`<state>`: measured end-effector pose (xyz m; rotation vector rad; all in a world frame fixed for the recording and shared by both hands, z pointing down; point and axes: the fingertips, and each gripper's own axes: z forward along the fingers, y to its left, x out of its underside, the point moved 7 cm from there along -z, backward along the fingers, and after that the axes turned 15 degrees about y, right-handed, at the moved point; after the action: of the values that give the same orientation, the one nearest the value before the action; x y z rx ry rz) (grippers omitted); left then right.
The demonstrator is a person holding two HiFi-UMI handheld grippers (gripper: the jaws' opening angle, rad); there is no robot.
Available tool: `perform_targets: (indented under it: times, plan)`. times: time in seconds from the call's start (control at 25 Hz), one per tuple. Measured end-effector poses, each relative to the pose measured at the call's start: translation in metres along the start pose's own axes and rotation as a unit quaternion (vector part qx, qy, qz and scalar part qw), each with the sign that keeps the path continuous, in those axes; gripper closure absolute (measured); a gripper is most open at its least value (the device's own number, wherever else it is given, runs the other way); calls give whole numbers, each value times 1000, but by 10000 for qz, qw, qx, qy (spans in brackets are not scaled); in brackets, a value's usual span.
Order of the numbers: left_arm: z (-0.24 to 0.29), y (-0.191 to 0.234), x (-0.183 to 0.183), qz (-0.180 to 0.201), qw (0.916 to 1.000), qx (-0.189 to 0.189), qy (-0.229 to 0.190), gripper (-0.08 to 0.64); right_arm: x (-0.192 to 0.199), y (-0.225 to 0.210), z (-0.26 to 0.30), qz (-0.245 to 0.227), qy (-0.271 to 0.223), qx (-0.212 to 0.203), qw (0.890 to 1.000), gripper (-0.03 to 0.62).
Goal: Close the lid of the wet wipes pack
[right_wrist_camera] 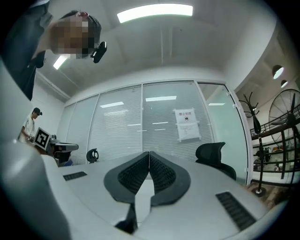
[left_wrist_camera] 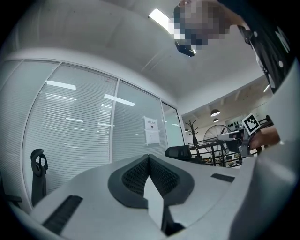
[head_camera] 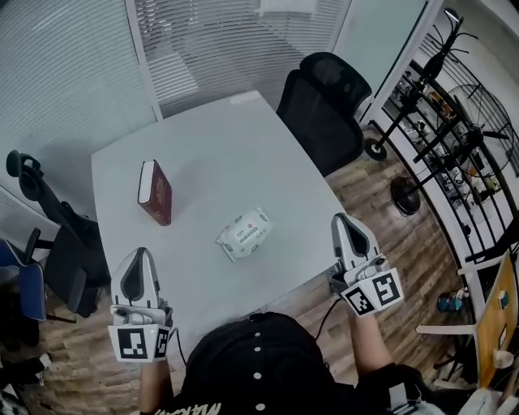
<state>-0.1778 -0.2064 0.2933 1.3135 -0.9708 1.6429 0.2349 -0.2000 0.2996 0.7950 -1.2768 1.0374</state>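
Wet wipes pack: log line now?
left gripper: shut, empty | right gripper: shut, empty | wet wipes pack: on table, touched by neither | lid: unclear

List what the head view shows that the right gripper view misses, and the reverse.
Head view only: the wet wipes pack on the white table, a dark red book left of it, and the left gripper and right gripper at the table's near edge, apart from the pack.
Right gripper view only: the ceiling light, a notice on the glass wall, and its own fingers pressed together, nothing between them.
Both: the black office chair and the fan.
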Motion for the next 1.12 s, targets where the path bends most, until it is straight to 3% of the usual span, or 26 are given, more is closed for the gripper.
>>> perform_targets:
  times: [0.52, 1.12]
  plan:
    - [-10, -6, 8, -19, 10000, -75, 10, 552, 12, -6, -31, 32, -108, 464, 9989, 563]
    - [-13, -15, 9, -13, 10000, 18, 27, 552, 12, 10, -23, -249, 57, 382, 9989, 563]
